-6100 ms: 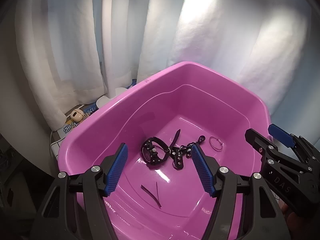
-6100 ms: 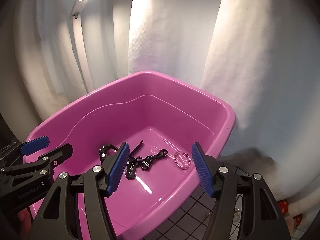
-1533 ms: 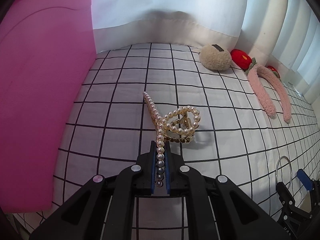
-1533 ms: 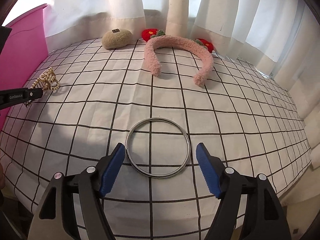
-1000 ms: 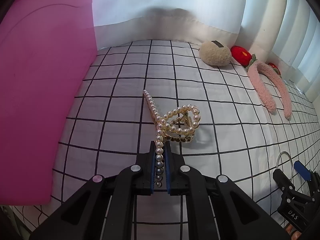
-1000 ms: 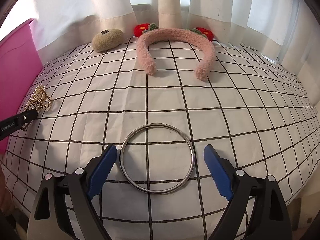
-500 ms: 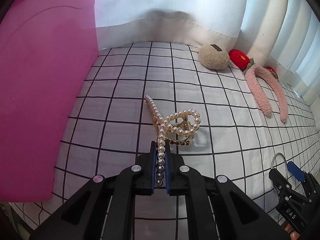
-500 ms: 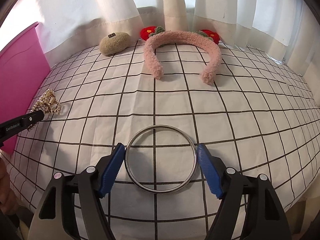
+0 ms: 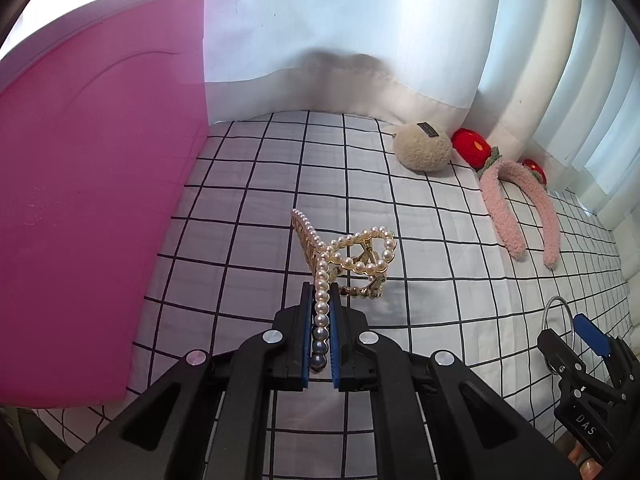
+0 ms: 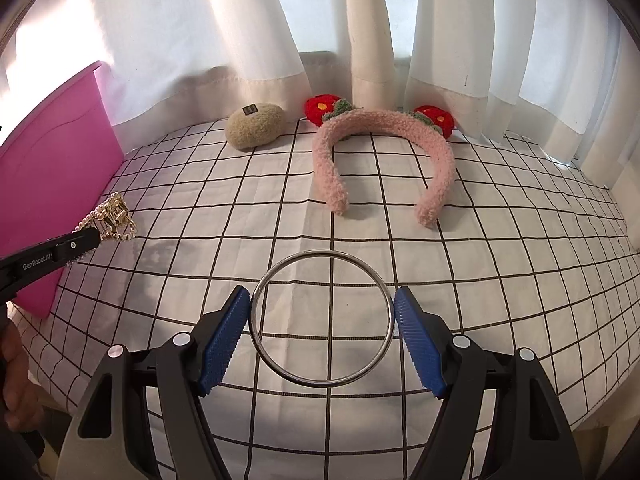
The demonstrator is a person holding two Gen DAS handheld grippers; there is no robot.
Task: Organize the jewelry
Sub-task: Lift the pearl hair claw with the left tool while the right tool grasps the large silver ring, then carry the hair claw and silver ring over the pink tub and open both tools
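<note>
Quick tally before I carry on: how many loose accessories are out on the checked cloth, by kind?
Pearl hair claw clip, held in the left claw: 1
Metal ring bangle, gripped by the right claw: 1
Pink fuzzy headband: 1
Beige fuzzy hair clip: 1
Total: 4

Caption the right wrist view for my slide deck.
Right gripper clamps a silver bangle above the checked cloth; pink headband beyond.

White curtain (image 10: 256, 40) behind; checked tablecloth (image 10: 500, 248), perhaps bedding
</note>
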